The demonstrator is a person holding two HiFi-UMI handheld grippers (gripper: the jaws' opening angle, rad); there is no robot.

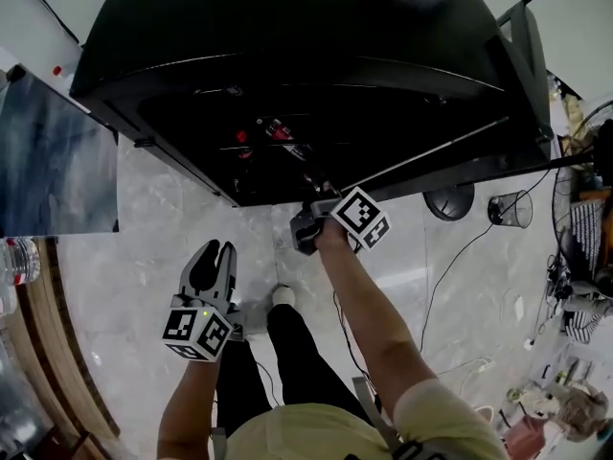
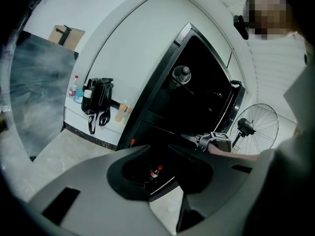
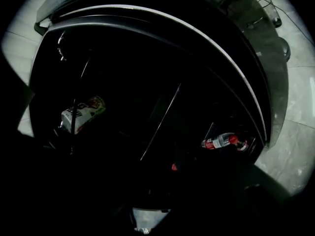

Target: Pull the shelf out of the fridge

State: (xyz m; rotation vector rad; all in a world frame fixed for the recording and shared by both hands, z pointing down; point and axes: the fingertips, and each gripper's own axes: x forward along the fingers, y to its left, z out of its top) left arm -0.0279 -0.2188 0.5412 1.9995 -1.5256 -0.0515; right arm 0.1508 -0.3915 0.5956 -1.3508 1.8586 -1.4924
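Observation:
The black fridge (image 1: 287,27) stands open below me, its inside very dark. A thin pale line (image 1: 421,154) runs across the opening and looks like the glass shelf's front edge; the right gripper view shows it as a thin strip (image 3: 160,122). My right gripper (image 1: 316,199) reaches into the fridge's front edge, its jaws lost in the dark. My left gripper (image 1: 213,249) hangs over the floor well short of the fridge. Its fingertips (image 2: 158,149) stand apart with nothing between them. A cola bottle (image 3: 224,141) and a carton (image 3: 83,109) lie inside.
The fridge door (image 1: 527,75) swings out to the right. A floor fan (image 1: 450,199), a wire bin (image 1: 510,209) and cables lie on the tiled floor at the right. My feet (image 1: 283,297) stand just before the fridge. A counter with a black bag (image 2: 98,95) sits to the left.

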